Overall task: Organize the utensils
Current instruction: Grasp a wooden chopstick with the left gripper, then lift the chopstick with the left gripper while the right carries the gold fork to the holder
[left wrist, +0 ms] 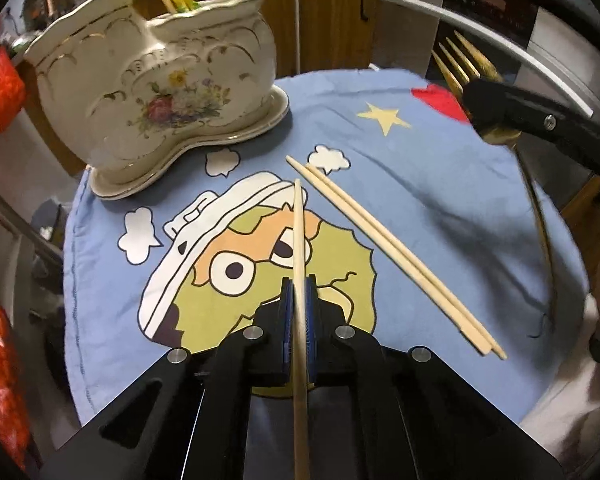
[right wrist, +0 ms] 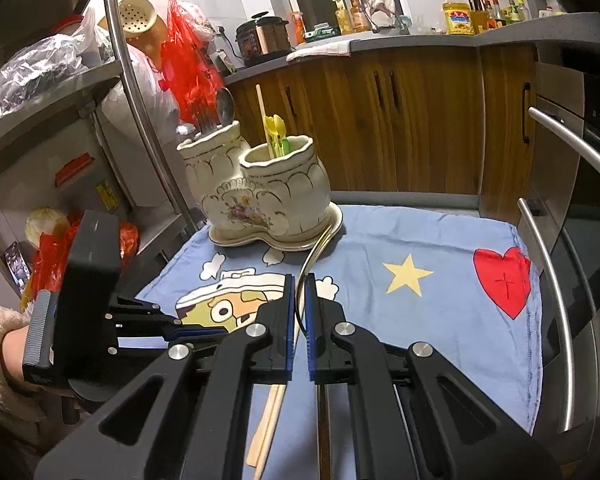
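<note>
The ceramic holder stands on the blue cloth: metal cutlery in one cup, a chopstick and yellow utensils in the other. Left tool pinches a chopstick; right tool grips a gold fork; two chopsticks lie on the cloth

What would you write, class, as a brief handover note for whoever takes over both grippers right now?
Left gripper: shut on one pale wooden chopstick.
Right gripper: shut on the gold metal fork.
On the blue cartoon cloth: two more wooden chopsticks, side by side.
Done: the cream floral ceramic holder already has one chopstick and yellow-green utensils in one cup, metal cutlery in the other.
Left: drop in both held items, then the pair.
</note>
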### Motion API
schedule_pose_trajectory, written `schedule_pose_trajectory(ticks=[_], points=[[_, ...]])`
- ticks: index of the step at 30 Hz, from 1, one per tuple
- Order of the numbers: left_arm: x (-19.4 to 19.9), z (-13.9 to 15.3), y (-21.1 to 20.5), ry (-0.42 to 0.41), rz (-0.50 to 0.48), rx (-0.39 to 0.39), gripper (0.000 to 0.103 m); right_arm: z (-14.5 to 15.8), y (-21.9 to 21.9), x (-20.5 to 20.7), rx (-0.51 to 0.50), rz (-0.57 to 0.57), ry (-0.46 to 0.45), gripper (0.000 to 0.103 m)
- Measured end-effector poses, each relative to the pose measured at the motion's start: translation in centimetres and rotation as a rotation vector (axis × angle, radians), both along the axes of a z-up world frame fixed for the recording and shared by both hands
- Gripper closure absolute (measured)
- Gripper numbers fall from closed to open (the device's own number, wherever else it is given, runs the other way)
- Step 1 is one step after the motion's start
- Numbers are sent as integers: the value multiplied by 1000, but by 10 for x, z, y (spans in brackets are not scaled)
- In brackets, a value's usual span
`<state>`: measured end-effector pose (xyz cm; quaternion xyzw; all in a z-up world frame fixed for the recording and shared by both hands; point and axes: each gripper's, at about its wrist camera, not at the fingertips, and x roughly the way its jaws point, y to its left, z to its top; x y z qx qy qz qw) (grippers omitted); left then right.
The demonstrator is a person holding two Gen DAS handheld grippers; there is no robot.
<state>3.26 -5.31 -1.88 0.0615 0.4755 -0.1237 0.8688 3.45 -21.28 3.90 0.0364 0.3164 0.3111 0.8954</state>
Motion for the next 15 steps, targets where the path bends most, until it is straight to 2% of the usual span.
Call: schedule_pose_trajectory(ticks=[6, 15], points=[[-24, 43, 31, -132, -5, -113, 96, 15, -4, -2, 50, -23, -29, 99], [-39, 119, 78, -359, 24, -208, 96, 52, 10, 0, 69, -52, -137, 100]])
